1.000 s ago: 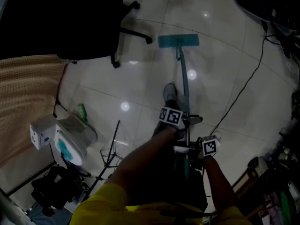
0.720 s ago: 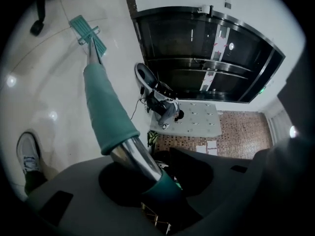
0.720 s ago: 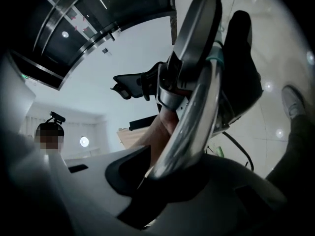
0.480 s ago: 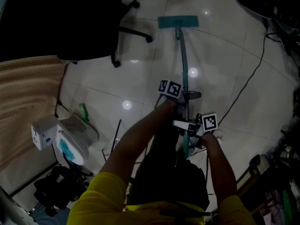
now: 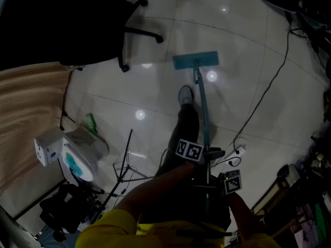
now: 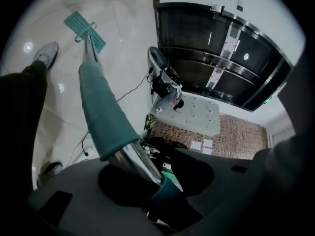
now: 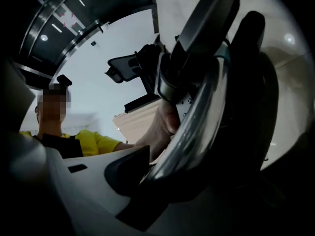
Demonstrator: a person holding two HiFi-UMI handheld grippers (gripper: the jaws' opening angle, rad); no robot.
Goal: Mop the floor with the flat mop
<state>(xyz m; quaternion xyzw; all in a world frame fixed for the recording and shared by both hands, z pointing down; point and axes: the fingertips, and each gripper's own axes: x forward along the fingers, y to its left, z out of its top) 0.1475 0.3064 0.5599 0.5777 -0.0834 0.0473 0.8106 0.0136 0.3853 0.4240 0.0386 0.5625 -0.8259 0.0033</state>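
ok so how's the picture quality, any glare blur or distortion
Head view: dim, with bright glare spots on the glossy floor beside the mop head. Left gripper view: heavy fisheye, black corners, mop handle looming oversized. Right gripper view: the handle is close and blurred.

**Right jaws clamped on the pole**

Your right gripper [image 7: 157, 176] has both jaws pressed against the shiny metal pole [image 7: 197, 117], the pale jaw on the left and the dark one on the right. The pole runs up and to the right from between them. Higher up, your left gripper [image 7: 170, 80] looms dark over the pole, with your hand [image 7: 165, 122] just below it. Your yellow sleeve [image 7: 93, 141] shows at the left, a black chair [image 7: 129, 63] behind, and glossy floor [image 7: 288, 63] at the right.
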